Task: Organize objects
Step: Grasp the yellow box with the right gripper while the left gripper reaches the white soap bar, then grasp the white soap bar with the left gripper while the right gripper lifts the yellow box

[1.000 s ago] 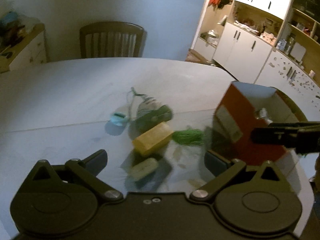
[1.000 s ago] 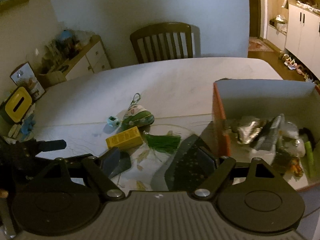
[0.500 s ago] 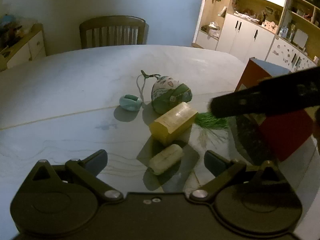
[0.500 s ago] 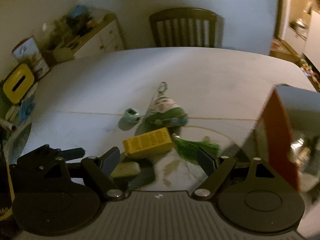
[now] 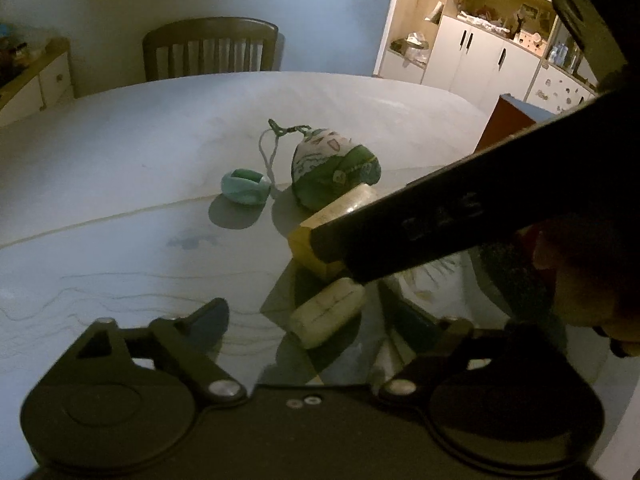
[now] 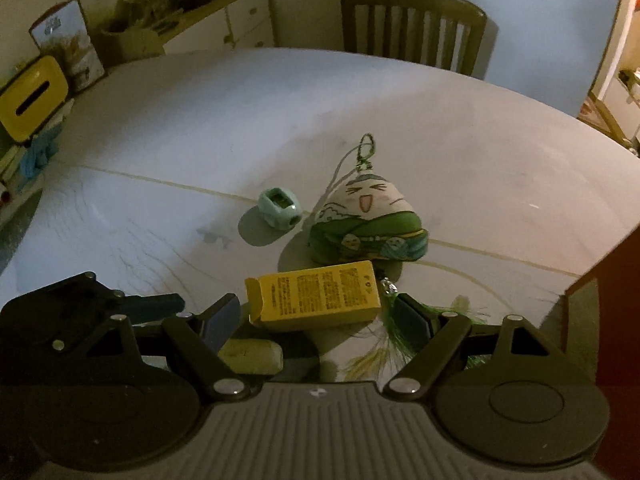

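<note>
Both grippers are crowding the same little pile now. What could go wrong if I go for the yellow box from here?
The right hand-held gripper is open around the yellow box, but the green tassel lies by its right finger and could get pinched in.

The left hand-held gripper is open at the pale block right beside the box; the two tools could collide.

The plush charm sits right behind the box and may get pushed.

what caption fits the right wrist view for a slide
Open right tool flanking a yellow cardboard box on the white table.

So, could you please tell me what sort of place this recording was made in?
Most likely a home dining room: a large pale oval table with a slatted brown wooden chair behind it, and white cupboards with cluttered open shelves nearby.
</note>
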Available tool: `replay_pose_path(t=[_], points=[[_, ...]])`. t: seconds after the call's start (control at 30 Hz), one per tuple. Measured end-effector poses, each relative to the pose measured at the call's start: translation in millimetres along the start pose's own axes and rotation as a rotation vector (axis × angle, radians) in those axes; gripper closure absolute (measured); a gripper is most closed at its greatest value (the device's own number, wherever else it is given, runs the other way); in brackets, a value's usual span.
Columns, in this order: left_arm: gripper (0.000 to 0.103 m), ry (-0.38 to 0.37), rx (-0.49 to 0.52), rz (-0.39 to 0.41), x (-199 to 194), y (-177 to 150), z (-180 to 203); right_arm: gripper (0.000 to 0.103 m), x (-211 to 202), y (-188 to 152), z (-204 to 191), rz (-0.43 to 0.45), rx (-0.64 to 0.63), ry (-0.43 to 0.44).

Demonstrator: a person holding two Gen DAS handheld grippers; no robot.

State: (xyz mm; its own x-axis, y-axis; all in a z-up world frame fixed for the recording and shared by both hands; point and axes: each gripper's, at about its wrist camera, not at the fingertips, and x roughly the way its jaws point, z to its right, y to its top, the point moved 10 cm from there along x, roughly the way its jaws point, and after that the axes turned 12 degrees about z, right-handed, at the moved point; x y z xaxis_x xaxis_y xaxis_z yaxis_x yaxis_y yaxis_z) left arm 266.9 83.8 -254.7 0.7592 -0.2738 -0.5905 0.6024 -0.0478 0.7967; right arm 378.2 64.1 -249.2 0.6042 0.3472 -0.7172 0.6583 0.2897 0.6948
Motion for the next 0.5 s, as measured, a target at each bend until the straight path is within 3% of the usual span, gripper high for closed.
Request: replay_pose_path(t=[0.2, 0.27, 0.5], points=[[0.032, -0.002, 0.030, 0.010, 3.1, -0.2, 3.9, 0.019, 14.2, -3.6, -2.5, -0.025, -0.025, -0.009], [0.042, -0.010, 0.038, 0.013, 3.8, 0.6, 5.8, 0.019, 17.5, -4.4, -4.0, -0.032, -0.035, -0.013], [0.063, -0.017, 0.060, 0.018, 3.9, 0.5, 8.0, 0.020, 21.6, -5.0, -4.6, -0.038, -0.044, -0.022]])
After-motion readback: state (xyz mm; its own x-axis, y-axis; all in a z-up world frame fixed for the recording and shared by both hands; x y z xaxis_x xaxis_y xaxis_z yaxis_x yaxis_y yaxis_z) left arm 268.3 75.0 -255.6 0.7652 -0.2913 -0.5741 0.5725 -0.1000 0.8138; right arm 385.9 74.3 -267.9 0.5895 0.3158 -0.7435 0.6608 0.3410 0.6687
